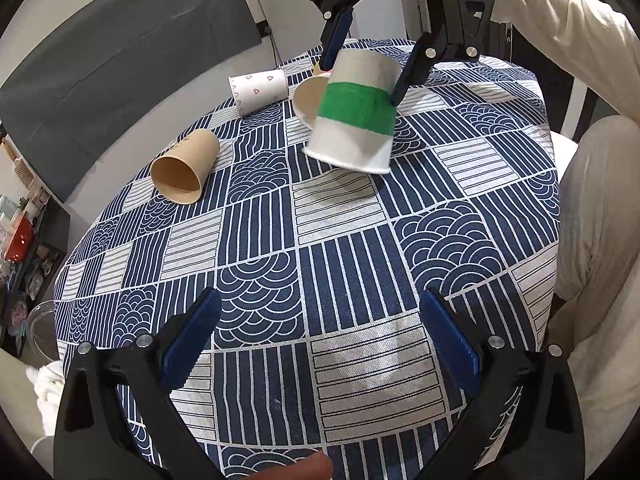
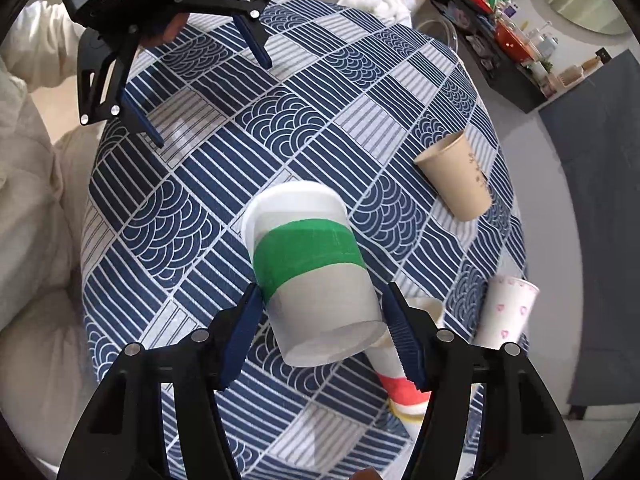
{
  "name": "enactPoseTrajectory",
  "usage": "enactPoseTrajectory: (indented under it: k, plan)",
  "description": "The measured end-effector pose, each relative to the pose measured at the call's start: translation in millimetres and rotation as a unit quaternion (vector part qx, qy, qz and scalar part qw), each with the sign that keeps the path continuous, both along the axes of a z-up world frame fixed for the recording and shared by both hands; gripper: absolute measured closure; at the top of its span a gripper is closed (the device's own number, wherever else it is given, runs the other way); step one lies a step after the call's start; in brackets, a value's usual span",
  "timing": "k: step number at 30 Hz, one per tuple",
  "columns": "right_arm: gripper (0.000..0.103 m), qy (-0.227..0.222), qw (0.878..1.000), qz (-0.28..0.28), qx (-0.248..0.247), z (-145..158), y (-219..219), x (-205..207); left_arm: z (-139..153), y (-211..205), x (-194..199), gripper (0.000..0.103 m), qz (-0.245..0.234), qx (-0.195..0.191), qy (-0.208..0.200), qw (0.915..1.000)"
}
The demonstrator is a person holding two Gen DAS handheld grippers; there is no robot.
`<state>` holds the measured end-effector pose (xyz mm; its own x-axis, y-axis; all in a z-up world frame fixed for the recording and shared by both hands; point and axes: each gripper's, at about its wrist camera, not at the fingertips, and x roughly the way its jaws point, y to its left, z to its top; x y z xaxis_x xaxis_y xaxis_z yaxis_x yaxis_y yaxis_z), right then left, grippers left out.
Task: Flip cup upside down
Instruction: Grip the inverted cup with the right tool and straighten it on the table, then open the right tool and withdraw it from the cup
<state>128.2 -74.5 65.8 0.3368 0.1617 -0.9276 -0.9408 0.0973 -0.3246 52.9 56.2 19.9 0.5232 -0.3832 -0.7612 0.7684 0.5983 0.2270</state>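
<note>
On the table, the tan cup lies left of the held cup; the heart-print cup lies behind.

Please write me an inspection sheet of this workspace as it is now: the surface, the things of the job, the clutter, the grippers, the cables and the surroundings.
Surface: table with a blue-and-white patterned cloth.
Job's things: white cup with green band, mouth down, tilted, held by the right gripper; its rim is close to the cloth, contact unclear.
Clutter: brown cup, heart-print cup and red-and-white cup, all on their sides.
Grippers: right gripper shut on the cup near its base; left gripper open, empty, above the cloth.
Cables: dark cable on the wall.
Surroundings: crowded shelf; person in light clothing.
</note>
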Motion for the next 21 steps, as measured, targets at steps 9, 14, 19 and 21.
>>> enactPoseTrajectory:
  k: [9,14,19,21]
  plan:
    - [0.047,-0.011,0.998,-0.008,-0.068,-4,32,-4,-4,11,-3,0.006,0.011,-0.031,0.004,0.9994]
    - [0.033,-0.006,0.997,-0.018,-0.076,-11,40,-2,-5,15,-2,0.006,0.022,-0.031,0.005,0.9993]
    - [0.016,-0.004,0.998,-0.038,-0.048,-2,38,-2,-7,16,-1,0.006,0.03,-0.03,0.011,0.999]
    - [0.016,-0.009,0.998,-0.042,-0.037,1,33,-5,-7,16,-1,0.006,0.033,-0.03,0.011,0.999]
